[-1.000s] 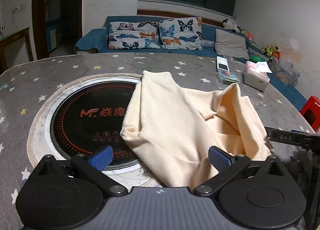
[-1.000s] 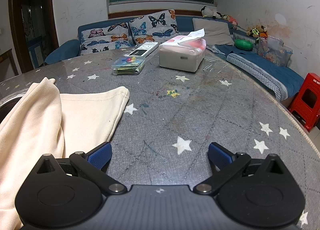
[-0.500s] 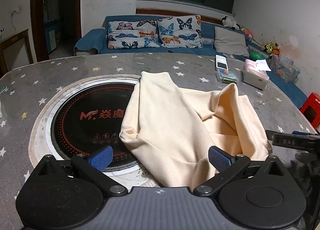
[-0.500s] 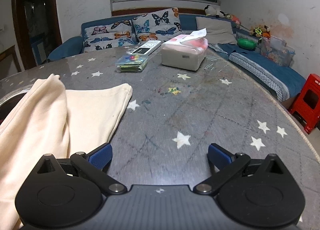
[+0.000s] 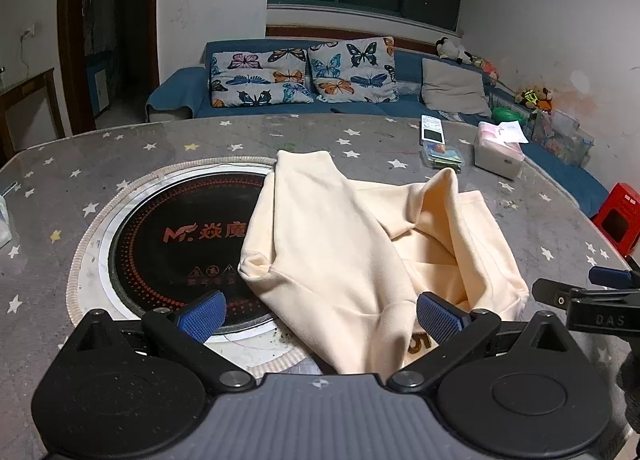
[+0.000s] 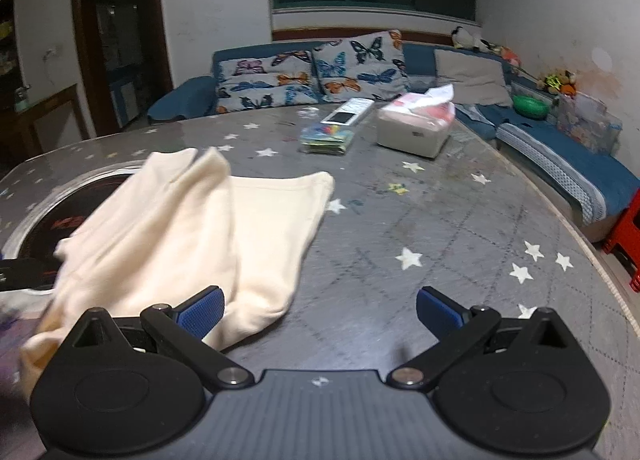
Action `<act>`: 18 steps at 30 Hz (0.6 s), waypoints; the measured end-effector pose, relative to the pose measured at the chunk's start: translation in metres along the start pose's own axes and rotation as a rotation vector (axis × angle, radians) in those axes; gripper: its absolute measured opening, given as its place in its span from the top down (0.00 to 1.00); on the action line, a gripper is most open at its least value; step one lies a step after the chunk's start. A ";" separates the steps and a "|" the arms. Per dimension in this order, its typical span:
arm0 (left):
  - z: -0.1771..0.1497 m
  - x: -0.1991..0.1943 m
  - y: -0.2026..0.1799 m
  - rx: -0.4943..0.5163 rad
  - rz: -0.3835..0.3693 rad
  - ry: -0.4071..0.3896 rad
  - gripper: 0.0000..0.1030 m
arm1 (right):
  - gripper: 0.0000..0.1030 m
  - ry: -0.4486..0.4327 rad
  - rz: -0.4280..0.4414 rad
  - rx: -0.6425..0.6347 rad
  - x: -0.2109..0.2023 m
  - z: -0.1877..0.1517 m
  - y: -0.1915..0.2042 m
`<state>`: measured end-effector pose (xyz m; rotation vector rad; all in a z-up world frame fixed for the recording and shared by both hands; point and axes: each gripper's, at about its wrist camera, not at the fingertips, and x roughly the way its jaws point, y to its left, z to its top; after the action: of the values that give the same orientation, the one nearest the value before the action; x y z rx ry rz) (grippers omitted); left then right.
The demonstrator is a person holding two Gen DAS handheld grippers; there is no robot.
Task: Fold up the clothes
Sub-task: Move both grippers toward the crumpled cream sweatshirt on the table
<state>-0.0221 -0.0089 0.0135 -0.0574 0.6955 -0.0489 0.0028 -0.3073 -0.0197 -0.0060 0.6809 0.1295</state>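
Observation:
A cream garment (image 5: 352,244) lies crumpled on the grey star-patterned table (image 5: 120,164), partly over a round black cooktop (image 5: 176,236). A dark printed mark shows on its near edge. My left gripper (image 5: 320,314) is open and empty, its blue pads just above the garment's near edge. My right gripper (image 6: 320,308) is open and empty over bare table, with the garment (image 6: 192,228) at its left finger. The right gripper's fingers (image 5: 592,296) show at the right edge of the left wrist view.
A tissue box (image 6: 416,128), a small plastic case (image 6: 328,136) and a remote (image 6: 348,112) sit at the table's far right. A blue sofa (image 5: 320,80) with butterfly cushions stands behind. A red stool (image 5: 618,216) is off the right edge.
Both grippers have drawn back and risen a little. The right gripper has turned left, so more of the garment shows in its view. The garment lies as before.

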 end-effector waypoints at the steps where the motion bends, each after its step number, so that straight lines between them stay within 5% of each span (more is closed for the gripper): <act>1: -0.001 -0.001 0.000 0.001 0.000 0.001 0.00 | 0.00 -0.004 0.007 -0.008 -0.004 0.000 0.002; 18: -0.008 -0.012 0.001 -0.002 -0.010 0.000 0.00 | 0.00 -0.046 0.083 -0.101 -0.041 -0.005 0.040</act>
<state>-0.0363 -0.0076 0.0151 -0.0628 0.6957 -0.0580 -0.0369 -0.2726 0.0036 -0.0712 0.6280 0.2430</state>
